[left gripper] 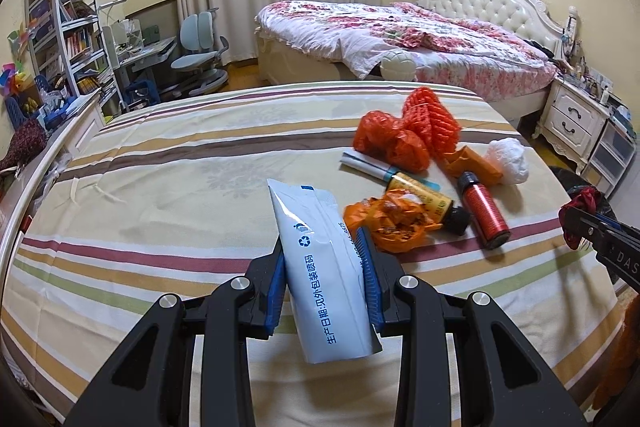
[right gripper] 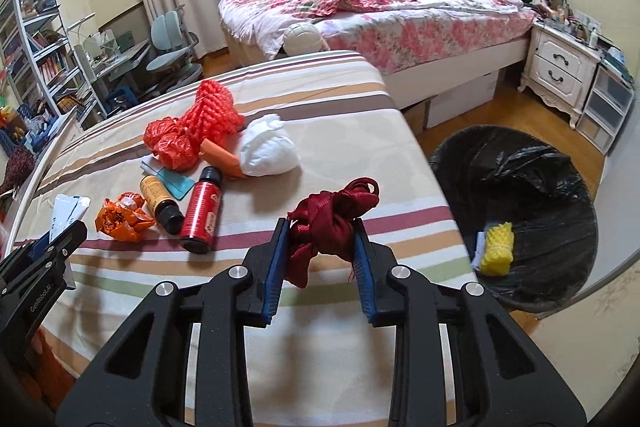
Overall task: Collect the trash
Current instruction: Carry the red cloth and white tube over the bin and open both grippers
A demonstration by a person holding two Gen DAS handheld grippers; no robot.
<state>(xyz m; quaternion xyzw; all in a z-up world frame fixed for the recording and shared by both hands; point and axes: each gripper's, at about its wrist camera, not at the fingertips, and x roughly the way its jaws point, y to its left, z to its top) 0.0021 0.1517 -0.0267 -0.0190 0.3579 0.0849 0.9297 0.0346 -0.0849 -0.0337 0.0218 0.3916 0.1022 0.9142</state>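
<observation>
You hold trash in both grippers above the striped bedcover (right gripper: 320, 99), with more litter still lying on it.

Largest first: the round bin lined with a black plastic bag (right gripper: 532, 195) stands on the floor just right of the bed's near corner, with a yellow foam net (right gripper: 498, 247) inside. On the cover, far from you, lie an orange-red foam mesh sleeve (right gripper: 212, 107), a crumpled red plastic bag (right gripper: 172, 147) and a white wad of tissue (right gripper: 268, 147). Nearer lie a red bottle with a black cap (right gripper: 202, 215), a yellow bottle (right gripper: 154, 195) and a crushed orange wrapper (right gripper: 122, 217). Your left gripper (left gripper: 326, 267) is clamped on a white plastic tube with blue print (left gripper: 320, 267). Your right gripper (right gripper: 322, 247) is clamped on a bunched dark red ribbon (right gripper: 328, 223), off the cover.
</observation>
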